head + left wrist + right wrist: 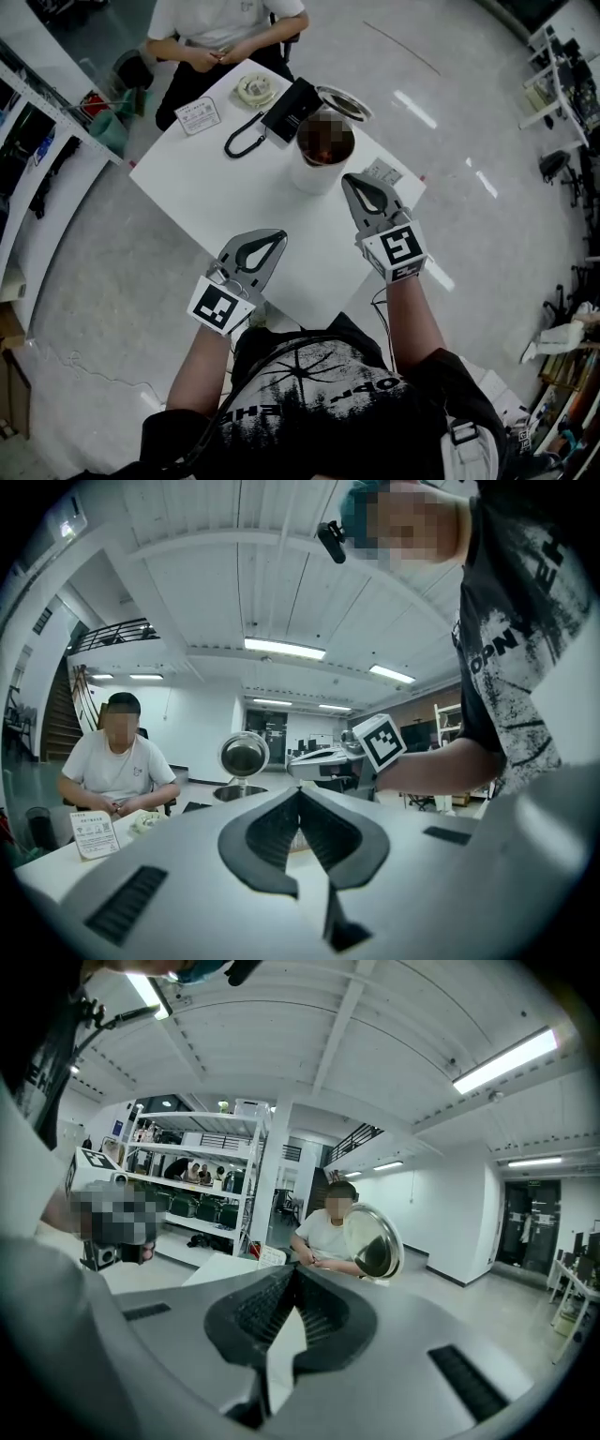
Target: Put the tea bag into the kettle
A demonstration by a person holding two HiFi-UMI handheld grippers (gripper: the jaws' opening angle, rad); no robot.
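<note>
Right gripper (351, 181) near kettle (314, 177); close-up, jaws together

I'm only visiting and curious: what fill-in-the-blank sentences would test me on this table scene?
The kettle has its lid standing ___. The left tongs and right tongs are both ___ and hold nothing. The person seated across the table wears a ___ shirt.
Missing words: open; shut; white.
</note>
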